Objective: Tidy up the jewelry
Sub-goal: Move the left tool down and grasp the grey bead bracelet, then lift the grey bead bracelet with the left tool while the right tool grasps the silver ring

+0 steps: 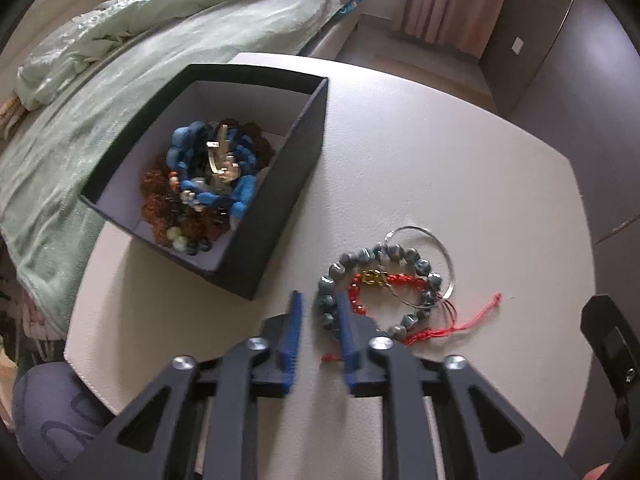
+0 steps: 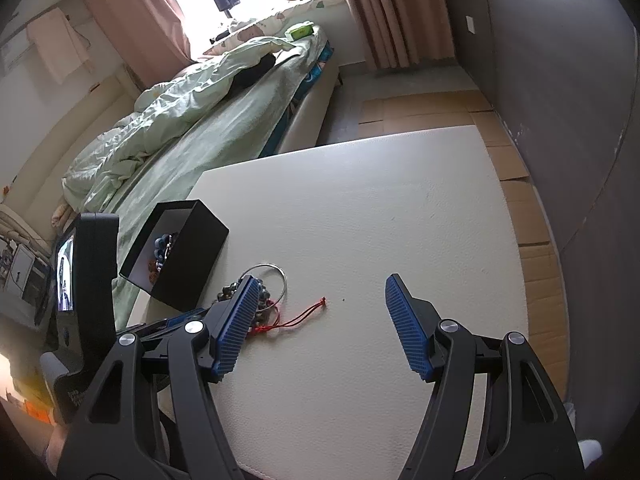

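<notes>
A black box [image 1: 280, 184] with a white inside holds blue, brown and other bead jewelry [image 1: 208, 176]. On the white table to its right lie a grey-green bead bracelet [image 1: 422, 266], a red cord bracelet [image 1: 404, 280] with a gold charm, and a thin silver bangle [image 1: 444, 252]. My left gripper [image 1: 319, 300] is open with nothing between its fingers, its right finger lying over the bead bracelet's near-left side. My right gripper [image 2: 320, 286] is wide open and empty above the table, right of the same pile [image 2: 264, 300] and the box [image 2: 192, 256].
A bed with pale green bedding [image 2: 180, 120] runs along the table's [image 2: 360, 220] far-left side. Curtains [image 2: 384, 12] and a dark wall stand to the right. The left gripper's body and screen [image 2: 80, 280] are at the left edge of the right wrist view.
</notes>
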